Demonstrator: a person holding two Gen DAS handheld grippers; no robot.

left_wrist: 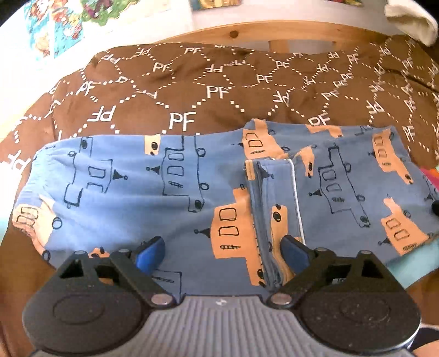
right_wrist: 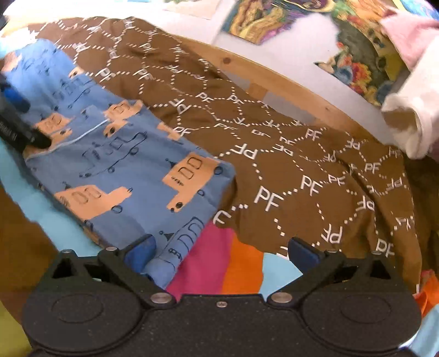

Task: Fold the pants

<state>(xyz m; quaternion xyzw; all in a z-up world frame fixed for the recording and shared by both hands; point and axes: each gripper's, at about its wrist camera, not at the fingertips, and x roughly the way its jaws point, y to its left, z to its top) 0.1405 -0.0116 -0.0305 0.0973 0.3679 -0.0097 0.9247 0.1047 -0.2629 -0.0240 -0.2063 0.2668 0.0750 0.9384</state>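
Note:
The blue pants (left_wrist: 192, 186) with orange and outlined truck prints lie flat across a brown blanket (left_wrist: 219, 90), folded over with a hemmed edge near the middle. My left gripper (left_wrist: 222, 252) is open just above the pants' near edge, its blue pads (left_wrist: 149, 254) apart over the cloth. In the right wrist view the pants (right_wrist: 115, 170) lie at the left. My right gripper (right_wrist: 222, 254) is open by the pants' near right corner, its left pad (right_wrist: 140, 254) touching the cloth. The left gripper's finger (right_wrist: 22, 129) shows at the far left.
The brown blanket (right_wrist: 301, 164) with white PF letters covers the bed. A striped pink, orange and light blue sheet (right_wrist: 233, 263) lies under it. A wooden bed rail (right_wrist: 274, 77) runs at the back, with colourful posters (right_wrist: 274, 19) on the wall and a white cloth (right_wrist: 411, 123) at the right.

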